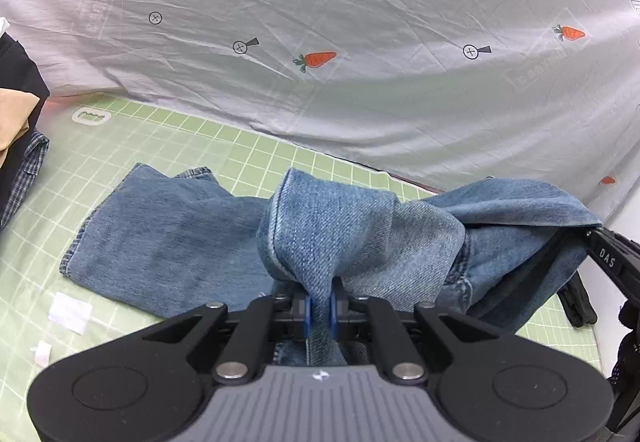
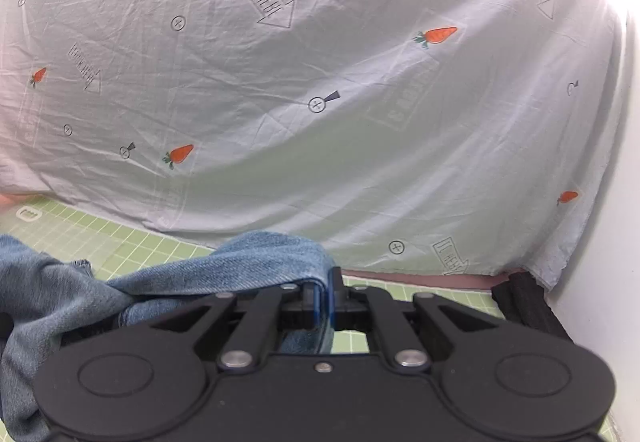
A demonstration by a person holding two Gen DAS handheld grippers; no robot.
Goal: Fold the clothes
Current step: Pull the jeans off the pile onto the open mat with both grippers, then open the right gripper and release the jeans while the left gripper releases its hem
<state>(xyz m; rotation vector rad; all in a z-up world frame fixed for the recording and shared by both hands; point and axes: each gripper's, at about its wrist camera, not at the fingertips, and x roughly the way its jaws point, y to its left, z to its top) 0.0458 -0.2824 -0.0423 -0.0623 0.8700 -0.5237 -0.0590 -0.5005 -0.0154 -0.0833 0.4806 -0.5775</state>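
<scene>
A pair of blue jeans (image 1: 168,238) lies partly flat on the green grid mat (image 1: 192,146), legs stretched to the left. My left gripper (image 1: 320,312) is shut on a bunched fold of the denim, which rises just above its blue pads. The other gripper's black body (image 1: 612,262) shows at the right edge, under more lifted denim. In the right wrist view my right gripper (image 2: 325,302) is shut on an edge of the jeans (image 2: 248,262), and the fabric drapes away to the left over the mat (image 2: 132,242).
A pale sheet with carrot prints (image 1: 360,42) hangs behind the mat as a backdrop. A stack of dark, tan and plaid clothes (image 1: 20,130) sits at the left edge. Small white paper scraps (image 1: 70,312) lie on the mat. A black object (image 2: 524,302) stands by the white wall at right.
</scene>
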